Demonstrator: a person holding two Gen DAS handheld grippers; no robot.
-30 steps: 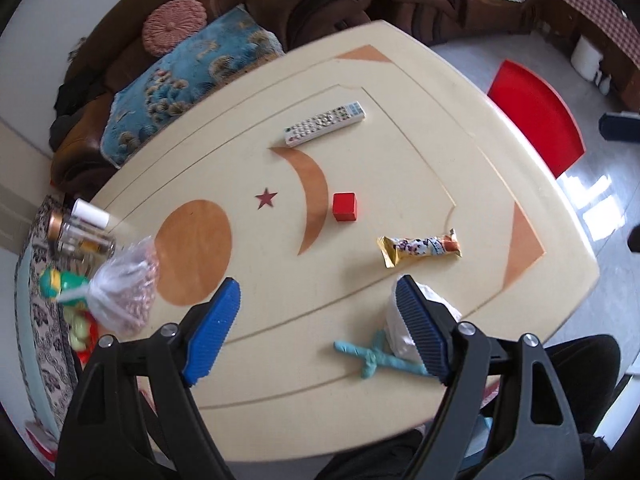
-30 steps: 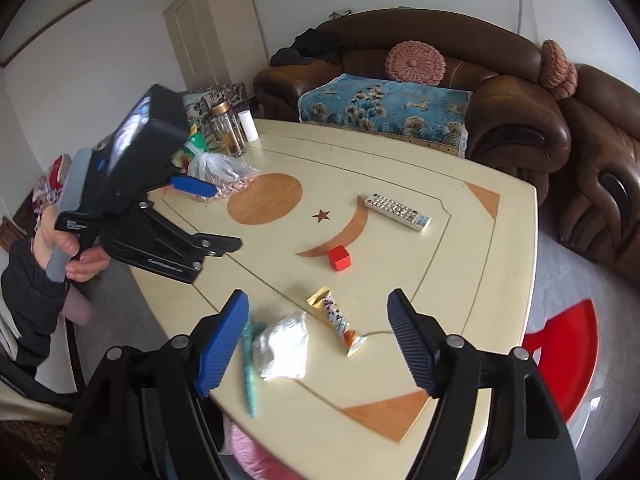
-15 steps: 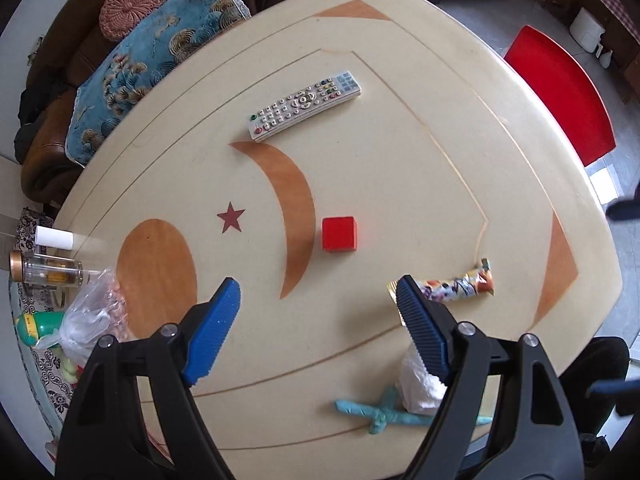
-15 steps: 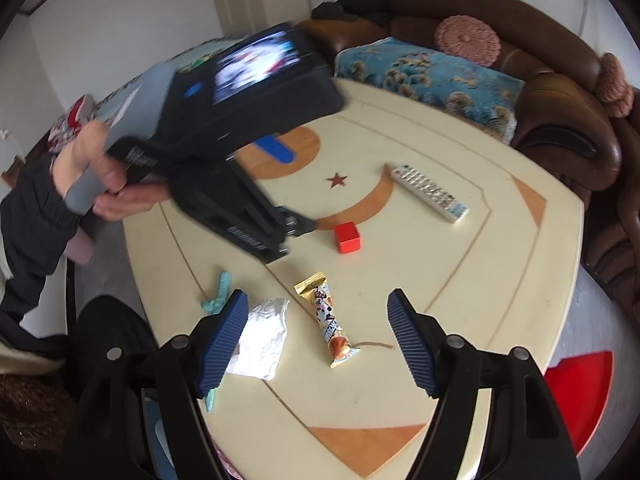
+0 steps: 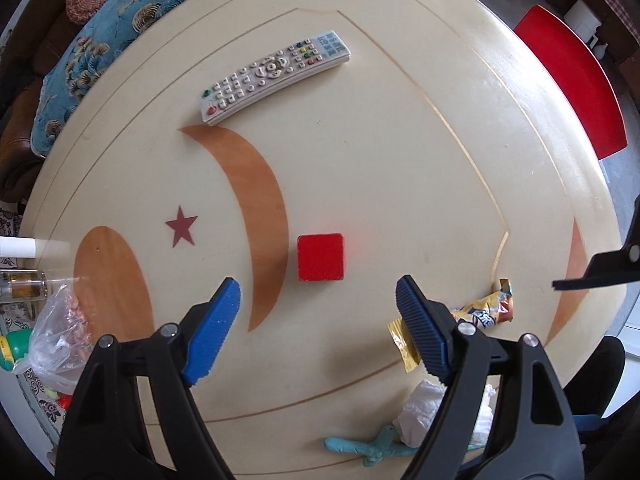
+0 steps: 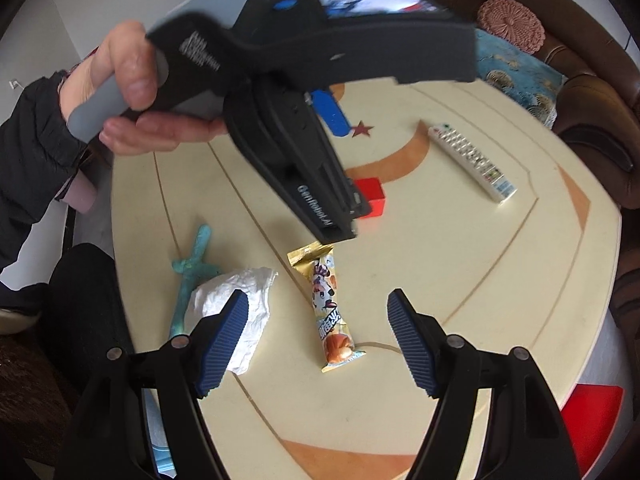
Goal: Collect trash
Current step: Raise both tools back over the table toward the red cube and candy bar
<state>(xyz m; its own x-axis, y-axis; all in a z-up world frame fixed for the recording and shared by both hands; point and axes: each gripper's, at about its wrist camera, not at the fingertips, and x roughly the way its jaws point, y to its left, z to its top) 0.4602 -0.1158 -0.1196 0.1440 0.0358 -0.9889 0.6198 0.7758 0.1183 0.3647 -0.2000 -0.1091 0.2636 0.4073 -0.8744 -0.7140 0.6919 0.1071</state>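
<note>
Cream-coloured with orange inlays, the desk carries the trash near its front edge: a yellow snack wrapper, a crumpled white tissue just beside it, and a teal sword-shaped toy touching the tissue's far side. The left claw points straight down over the desk with its blue pads apart and nothing between them; a red cube sits on the desk just ahead of the gap, and the wrapper's end shows behind the right pad. The right claw also stands apart and empty, tilted down above the wrapper, which lies between its fingers in that view, untouched. A hand in a dark sleeve grips the left tool. A white remote lies farther back, well apart from the trash.
</note>
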